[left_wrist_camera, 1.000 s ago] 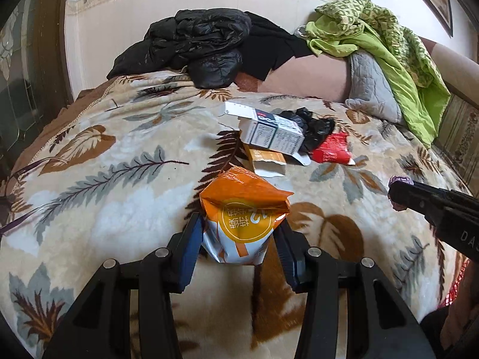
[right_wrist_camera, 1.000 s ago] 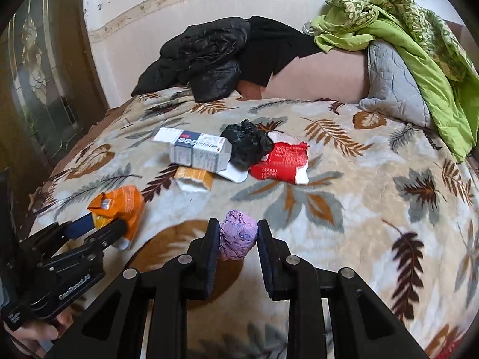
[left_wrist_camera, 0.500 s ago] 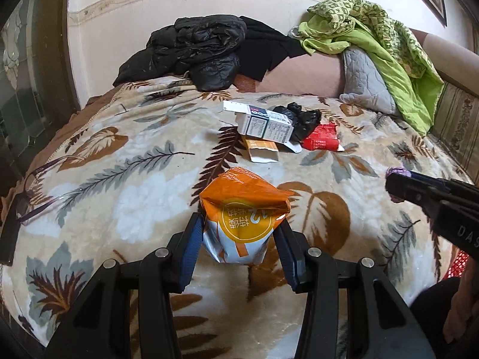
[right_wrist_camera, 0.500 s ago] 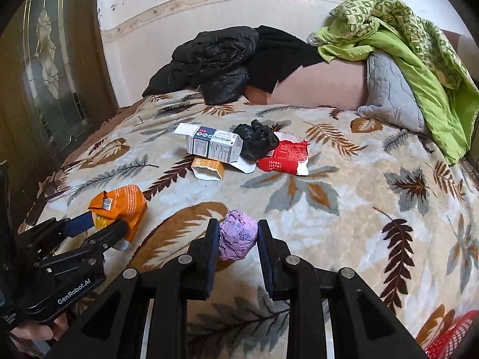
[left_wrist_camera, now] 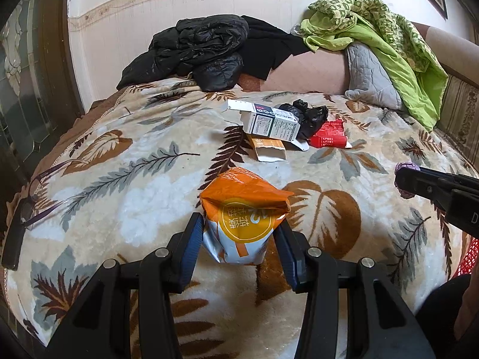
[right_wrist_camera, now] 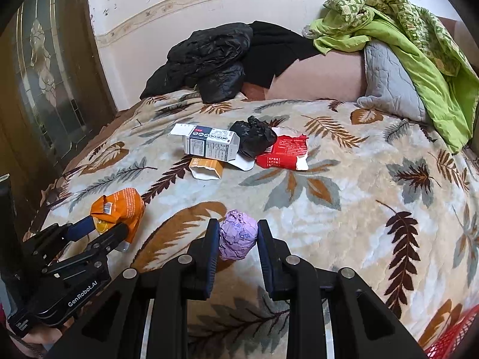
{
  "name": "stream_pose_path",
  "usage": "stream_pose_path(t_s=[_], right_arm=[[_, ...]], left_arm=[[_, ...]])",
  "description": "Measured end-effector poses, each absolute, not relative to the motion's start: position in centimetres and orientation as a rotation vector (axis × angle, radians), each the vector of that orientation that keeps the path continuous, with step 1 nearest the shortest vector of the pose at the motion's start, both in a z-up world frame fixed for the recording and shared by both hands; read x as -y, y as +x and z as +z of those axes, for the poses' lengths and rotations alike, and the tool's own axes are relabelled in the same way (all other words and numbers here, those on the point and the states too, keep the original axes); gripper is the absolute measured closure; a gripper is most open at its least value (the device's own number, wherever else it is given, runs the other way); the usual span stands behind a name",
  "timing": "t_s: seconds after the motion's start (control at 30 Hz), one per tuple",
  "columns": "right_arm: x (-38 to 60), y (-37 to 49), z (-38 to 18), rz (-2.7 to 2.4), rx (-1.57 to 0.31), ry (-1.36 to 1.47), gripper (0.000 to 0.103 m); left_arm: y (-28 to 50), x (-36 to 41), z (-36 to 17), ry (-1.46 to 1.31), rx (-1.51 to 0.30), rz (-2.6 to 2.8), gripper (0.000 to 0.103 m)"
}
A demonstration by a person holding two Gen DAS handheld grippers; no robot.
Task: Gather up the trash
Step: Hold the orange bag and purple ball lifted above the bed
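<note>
Two pieces of trash are held above a leaf-patterned blanket [right_wrist_camera: 344, 209]. An orange snack bag [left_wrist_camera: 244, 214] is clamped between the blue pads of the left gripper [left_wrist_camera: 238, 246], whose jaws are partly closed and pressed into the bag's crumpled sides. A crumpled purple paper ball [right_wrist_camera: 238, 234] is pinched between the jaws of the right gripper [right_wrist_camera: 238, 240], which are set narrower and touch the ball on both sides.

More trash is left lying farther back on the blanket in one cluster: a white carton [right_wrist_camera: 211, 143] with an open flap is laid on its side, a torn orange box [right_wrist_camera: 206, 167] is tucked just in front of it, a black plastic bag [right_wrist_camera: 254, 136] is bunched against its right end, and a red wrapper [right_wrist_camera: 283, 152] is spread just beside the bag.

Black jackets [left_wrist_camera: 203, 48] and a green quilt [left_wrist_camera: 389, 39] are heaped at the far edge. A red mesh basket [right_wrist_camera: 449, 338] is glimpsed at the lower right corner of the right wrist view.
</note>
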State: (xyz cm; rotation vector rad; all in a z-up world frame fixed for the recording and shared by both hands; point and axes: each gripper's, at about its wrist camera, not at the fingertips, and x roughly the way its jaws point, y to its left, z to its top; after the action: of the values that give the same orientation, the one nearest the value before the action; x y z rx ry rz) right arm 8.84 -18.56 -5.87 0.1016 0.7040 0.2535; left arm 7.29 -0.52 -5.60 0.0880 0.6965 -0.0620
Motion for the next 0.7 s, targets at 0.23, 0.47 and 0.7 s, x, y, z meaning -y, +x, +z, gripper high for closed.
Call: stream_pose_path(t_s=[0.23, 0.47, 0.7], right_arm=[[18.52, 8.9, -5.89, 0.255, -0.705, 0.1, 0.076], [18.49, 8.88, -5.87, 0.255, -0.705, 0.101, 0.076], [18.46, 8.87, -5.91, 0.254, -0.704, 0.1, 0.076]], left_arm=[[7.3, 0.54, -5.6, 0.089, -0.696, -0.063, 0.057], [7.32, 0.54, -5.65, 0.09, -0.696, -0.063, 0.057], [7.38, 0.46, -5.68, 0.094, -0.694, -0.064, 0.057]])
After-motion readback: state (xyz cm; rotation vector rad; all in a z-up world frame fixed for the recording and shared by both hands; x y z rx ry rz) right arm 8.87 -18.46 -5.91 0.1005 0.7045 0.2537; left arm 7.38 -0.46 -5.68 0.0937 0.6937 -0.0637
